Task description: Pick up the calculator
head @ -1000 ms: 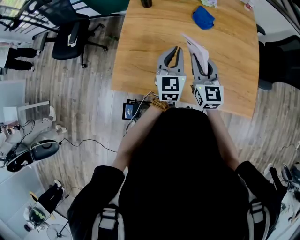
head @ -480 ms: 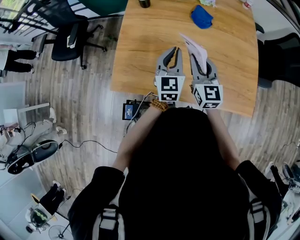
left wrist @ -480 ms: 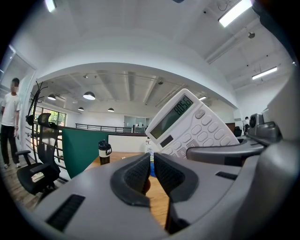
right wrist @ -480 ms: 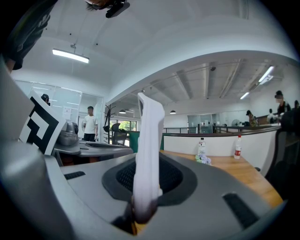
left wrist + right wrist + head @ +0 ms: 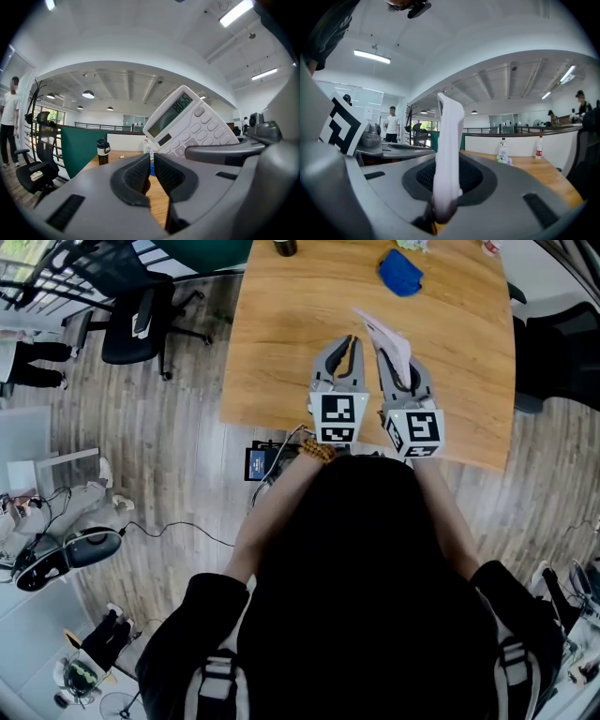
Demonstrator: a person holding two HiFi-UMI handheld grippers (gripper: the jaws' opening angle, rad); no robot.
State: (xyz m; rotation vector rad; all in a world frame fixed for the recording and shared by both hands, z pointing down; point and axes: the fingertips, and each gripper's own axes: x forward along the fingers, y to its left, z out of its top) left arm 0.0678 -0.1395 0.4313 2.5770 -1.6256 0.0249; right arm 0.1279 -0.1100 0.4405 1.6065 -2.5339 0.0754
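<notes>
My right gripper (image 5: 392,360) is shut on a white calculator (image 5: 382,336), holding it lifted above the wooden table (image 5: 281,324). In the right gripper view the calculator (image 5: 449,154) shows edge-on, standing upright between the jaws. The left gripper view shows its keypad and display (image 5: 187,124) tilted at the right. My left gripper (image 5: 350,351) hovers just left of the right one, jaws nearly together with nothing between them (image 5: 151,172).
A blue cloth-like object (image 5: 399,270) and a dark cup (image 5: 286,247) lie at the table's far end. An office chair (image 5: 141,315) stands left of the table. People stand in the background of both gripper views.
</notes>
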